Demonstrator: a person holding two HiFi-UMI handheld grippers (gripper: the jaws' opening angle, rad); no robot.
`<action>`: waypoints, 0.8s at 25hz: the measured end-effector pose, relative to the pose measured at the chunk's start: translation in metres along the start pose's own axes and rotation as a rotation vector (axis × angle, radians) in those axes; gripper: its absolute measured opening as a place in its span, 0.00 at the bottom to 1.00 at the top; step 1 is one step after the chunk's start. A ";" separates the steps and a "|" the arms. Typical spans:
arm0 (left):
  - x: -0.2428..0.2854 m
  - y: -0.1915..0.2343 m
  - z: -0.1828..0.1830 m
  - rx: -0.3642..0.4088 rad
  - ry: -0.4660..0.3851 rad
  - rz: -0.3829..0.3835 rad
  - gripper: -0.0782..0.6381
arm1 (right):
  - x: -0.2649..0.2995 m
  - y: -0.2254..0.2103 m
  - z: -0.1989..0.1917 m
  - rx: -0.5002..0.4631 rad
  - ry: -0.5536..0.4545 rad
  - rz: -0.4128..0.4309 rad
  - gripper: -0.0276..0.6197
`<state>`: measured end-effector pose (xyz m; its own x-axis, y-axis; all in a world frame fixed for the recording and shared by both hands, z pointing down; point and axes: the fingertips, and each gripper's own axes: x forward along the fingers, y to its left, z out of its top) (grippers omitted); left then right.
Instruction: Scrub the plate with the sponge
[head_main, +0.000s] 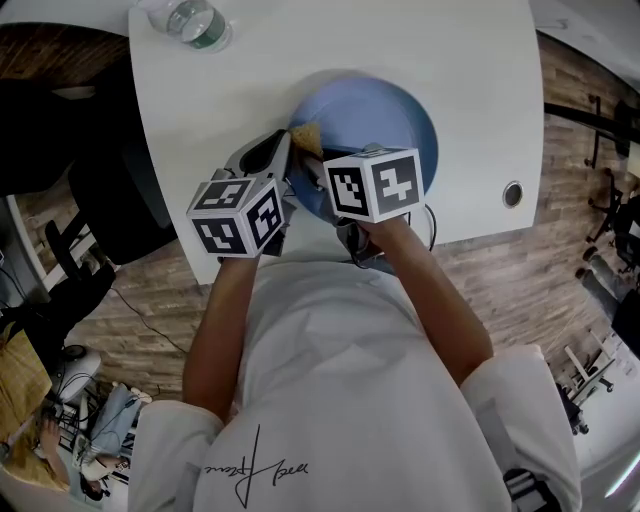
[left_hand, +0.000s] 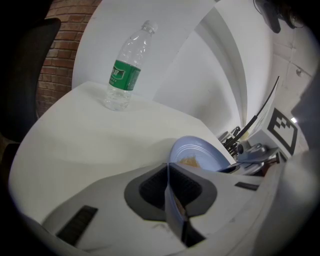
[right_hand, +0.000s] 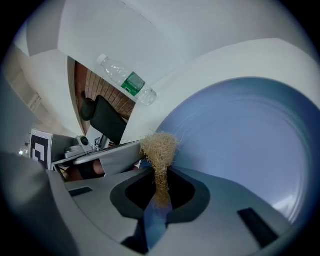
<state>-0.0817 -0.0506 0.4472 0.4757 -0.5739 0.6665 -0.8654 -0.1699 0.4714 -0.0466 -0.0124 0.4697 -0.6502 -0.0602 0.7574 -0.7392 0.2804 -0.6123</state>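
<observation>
Right gripper (right_hand: 159, 197), jaws pinching the tan fibrous sponge (right_hand: 160, 150), should rub firmly across the round blue plate (right_hand: 250, 140) while the left gripper (left_hand: 170, 187), jaws clamping its rim, steadies it.

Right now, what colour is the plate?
The plate is plain light blue. It shows best in the right gripper view.
</observation>
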 end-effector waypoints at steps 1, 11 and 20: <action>0.000 0.000 0.001 0.000 -0.001 -0.001 0.12 | 0.000 0.000 -0.002 0.011 0.005 0.003 0.11; -0.004 -0.002 0.002 -0.011 -0.006 -0.012 0.12 | -0.001 0.010 -0.030 0.084 0.070 0.074 0.11; -0.005 0.000 0.003 -0.012 -0.010 -0.020 0.12 | -0.001 0.015 -0.047 0.079 0.121 0.105 0.11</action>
<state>-0.0845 -0.0501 0.4424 0.4911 -0.5785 0.6513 -0.8539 -0.1717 0.4913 -0.0490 0.0369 0.4703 -0.7022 0.0825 0.7072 -0.6831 0.2023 -0.7018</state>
